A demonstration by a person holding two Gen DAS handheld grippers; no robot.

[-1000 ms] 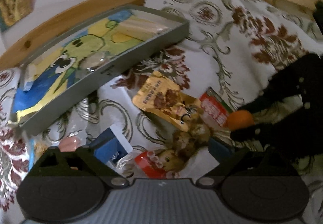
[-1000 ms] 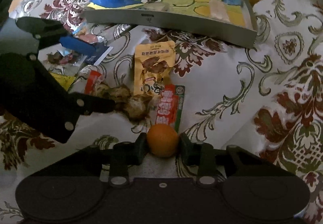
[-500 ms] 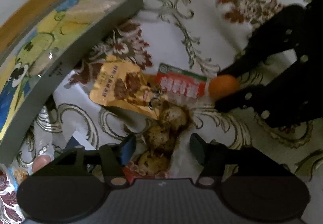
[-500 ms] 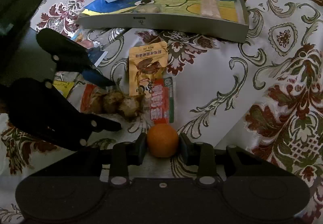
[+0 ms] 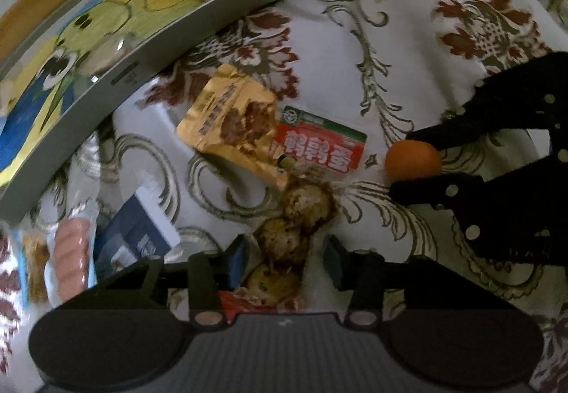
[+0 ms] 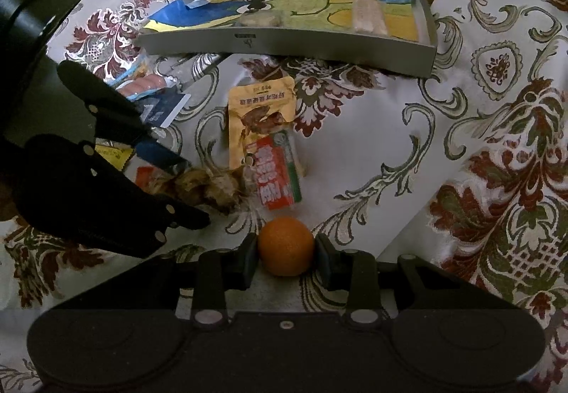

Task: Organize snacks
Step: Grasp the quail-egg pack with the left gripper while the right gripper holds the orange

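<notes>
Right gripper (image 6: 286, 256) clenched on orange ball-shaped snack (image 6: 286, 246), both pads touching it, low over patterned cloth (image 6: 372, 130). Left gripper (image 5: 284, 258) spread wide, fingers on either side of clear pack of brown meat pieces (image 5: 291, 233); pack's long axis runs along fingers, far end toward red packet (image 5: 319, 148). Gold pouch (image 5: 230, 123) lies beside red packet, overlapping it. Grey tray (image 6: 284, 45) farther back holds cartoon liner, pale long bar (image 6: 367, 17), small round item (image 6: 259, 20).
</notes>
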